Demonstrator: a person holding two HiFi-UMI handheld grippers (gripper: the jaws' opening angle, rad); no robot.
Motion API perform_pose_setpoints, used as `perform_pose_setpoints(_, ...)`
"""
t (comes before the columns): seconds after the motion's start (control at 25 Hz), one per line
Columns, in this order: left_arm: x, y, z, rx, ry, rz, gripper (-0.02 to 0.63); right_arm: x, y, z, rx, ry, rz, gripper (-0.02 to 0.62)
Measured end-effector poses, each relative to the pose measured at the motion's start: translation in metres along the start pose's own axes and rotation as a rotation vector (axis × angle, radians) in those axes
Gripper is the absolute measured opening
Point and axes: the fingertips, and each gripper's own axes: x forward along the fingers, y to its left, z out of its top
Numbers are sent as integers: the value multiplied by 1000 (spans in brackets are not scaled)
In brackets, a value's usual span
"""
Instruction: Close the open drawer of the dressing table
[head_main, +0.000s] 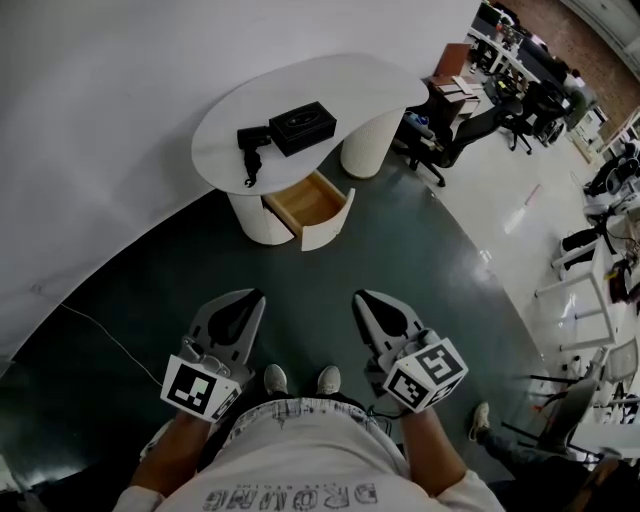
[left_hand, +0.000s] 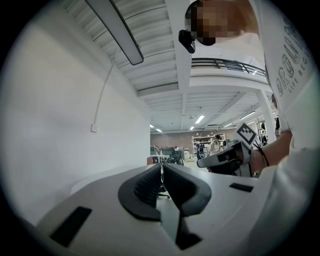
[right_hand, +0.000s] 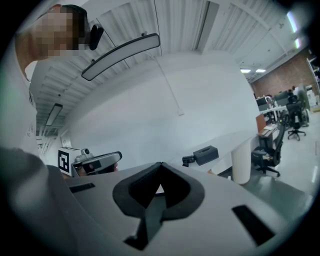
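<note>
While the left claw (head_main: 255, 298) and right claw (head_main: 364, 298) hang closed, empty, at lower centre, the open wood-lined white drawer (head_main: 308, 202) lies well apart above, seemingly nearer the right.

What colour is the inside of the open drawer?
The drawer is light tan wood inside, with a white front. The head view shows it best.

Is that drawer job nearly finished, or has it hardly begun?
Done: nothing yet. The drawer of the dressing table stands pulled out. In hand: the left gripper and right gripper are both shut and empty, held well short of the table. Left to do: walk up and push the drawer front in.
</note>
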Motion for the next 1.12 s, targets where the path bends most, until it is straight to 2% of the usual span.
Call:
perform_pose_setpoints(0.56, 16, -1, -3, 4, -1, -22, 32, 4, -13, 2, 3, -4, -12, 21)
perform_pose_setpoints(1.12, 23, -6, -3, 5, 7, -18, 32, 2, -21, 7, 14, -8, -10, 89)
